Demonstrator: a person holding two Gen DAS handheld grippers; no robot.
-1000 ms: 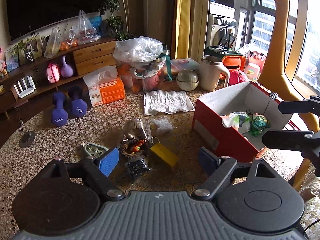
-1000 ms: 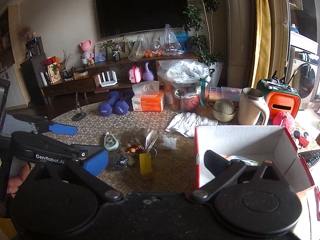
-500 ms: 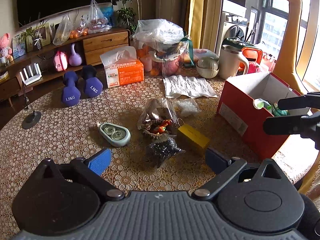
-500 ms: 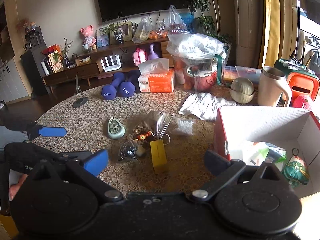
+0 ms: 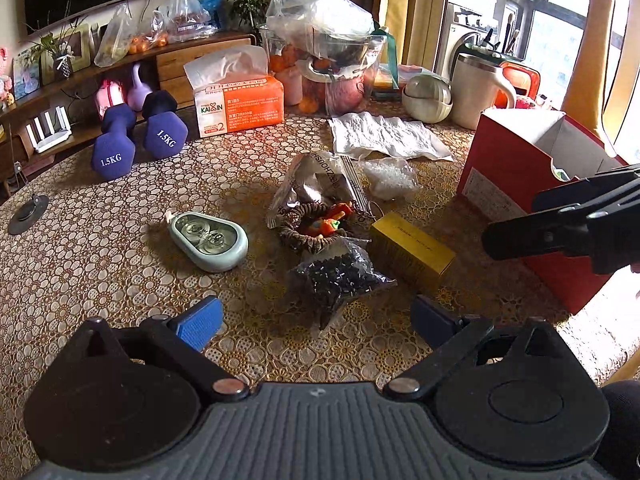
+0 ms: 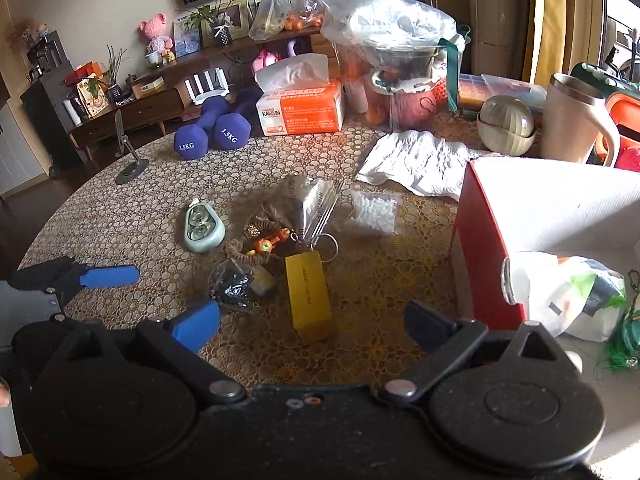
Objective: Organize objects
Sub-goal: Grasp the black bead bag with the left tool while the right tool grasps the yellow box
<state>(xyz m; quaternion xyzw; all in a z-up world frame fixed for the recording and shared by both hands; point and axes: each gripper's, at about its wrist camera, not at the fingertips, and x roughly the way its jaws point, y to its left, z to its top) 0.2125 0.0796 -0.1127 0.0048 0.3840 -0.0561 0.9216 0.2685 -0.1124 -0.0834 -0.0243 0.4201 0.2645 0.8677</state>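
Yellow box (image 6: 308,295) sits dead centre ahead of the right gripper (image 6: 312,322), lying flat on the lace-patterned surface (image 5: 100,272), its near end between the jaws, which stand wide apart and hold nothing. The red cardboard box (image 6: 486,248) waits just off at three o'clock, open-topped, a white plastic bag (image 6: 560,292) already inside. Over on the other side, the left gripper (image 5: 316,318) is spread just as wide and empty, and lined up at its twelve o'clock is the clear bag of black beads (image 5: 340,276), touching the braided ring with an orange toy (image 5: 316,228) behind it. The pale green tape dispenser (image 5: 208,242) lies apart at ten o'clock. My read: two pickups are being set up at once. For the right, straddle the yellow box across its narrow width and close squarely, so it doesn't swivel. For the left, come in low and pinch the bag's bulk, not the slack film, and lift straight so it doesn't drag the keyrings and foil packets (image 5: 320,184) along.
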